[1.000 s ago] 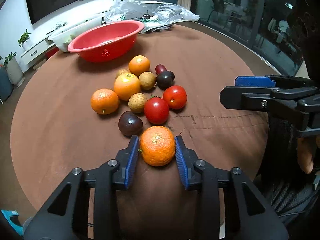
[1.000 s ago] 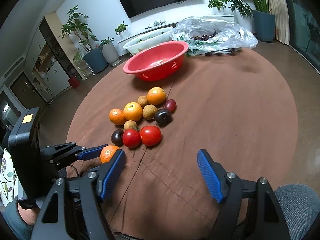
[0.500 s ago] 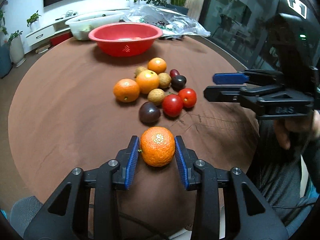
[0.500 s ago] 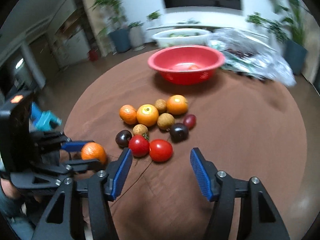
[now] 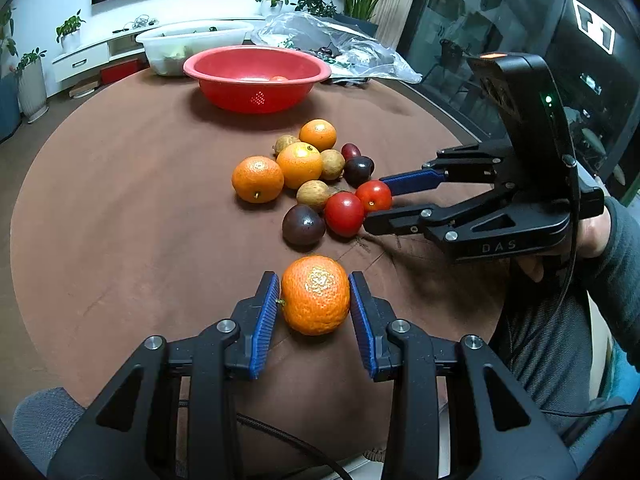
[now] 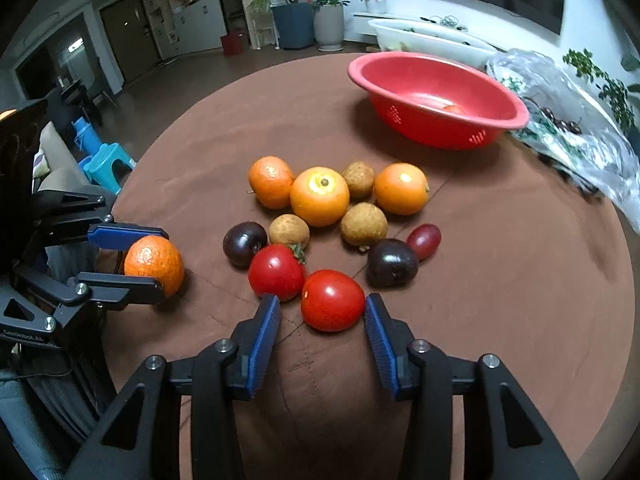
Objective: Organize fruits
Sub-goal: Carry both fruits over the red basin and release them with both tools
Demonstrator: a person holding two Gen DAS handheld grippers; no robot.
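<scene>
My left gripper [image 5: 313,280] is shut on a mandarin orange [image 5: 315,295], held just above the brown tablecloth near the front edge; the same left gripper [image 6: 160,262] and orange [image 6: 154,264] show in the right wrist view. My right gripper [image 6: 322,304] has its jaws closing around a red tomato [image 6: 331,300] at the near side of the fruit pile, with a gap still at the left pad. Beside it lie a second tomato [image 6: 276,272], dark plums, oranges and brown longans. A red bowl [image 5: 256,96] stands behind the pile.
A white tub [image 5: 192,40] and a crumpled plastic bag [image 5: 340,48] sit behind the bowl at the table's far edge. A blue stool [image 6: 108,164] stands on the floor to the left. A person's hand [image 5: 592,232] holds the right gripper.
The right gripper has rolled, come down to the fruit pile and narrowed its jaws around a red tomato. The left gripper keeps its hold on the orange and has shifted a little.
</scene>
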